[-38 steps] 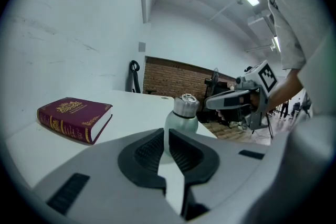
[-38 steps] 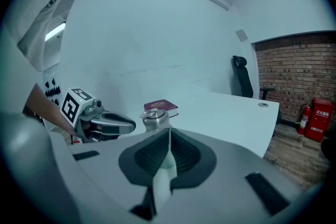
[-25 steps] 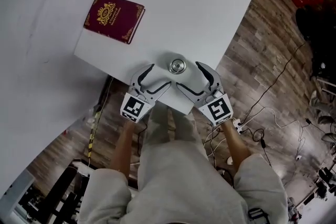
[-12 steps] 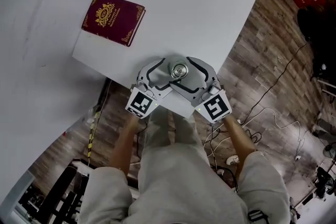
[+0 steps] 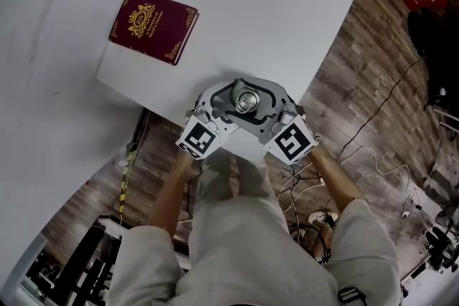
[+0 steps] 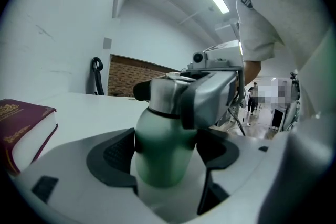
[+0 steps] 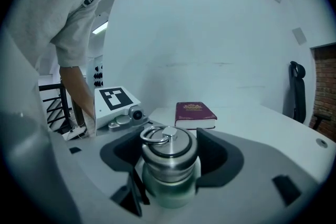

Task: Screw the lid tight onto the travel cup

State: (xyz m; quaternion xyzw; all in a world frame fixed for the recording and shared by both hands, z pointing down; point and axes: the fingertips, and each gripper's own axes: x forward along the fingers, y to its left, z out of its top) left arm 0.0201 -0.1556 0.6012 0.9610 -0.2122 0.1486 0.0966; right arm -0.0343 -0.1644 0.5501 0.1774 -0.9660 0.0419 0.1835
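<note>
At the near edge of the table (image 5: 287,25) the travel cup (image 6: 160,136) stood upright, long axis vertical, straight ahead of both tools. The left gripper (image 6: 165,152) clasped its green body low down. The right gripper (image 7: 170,157), from the opposite side, had just been closing wide jaws onto the steel lid (image 7: 168,145) above, so I judged the twist would run about that vertical. A red book (image 5: 153,24) lay farther back.
</note>
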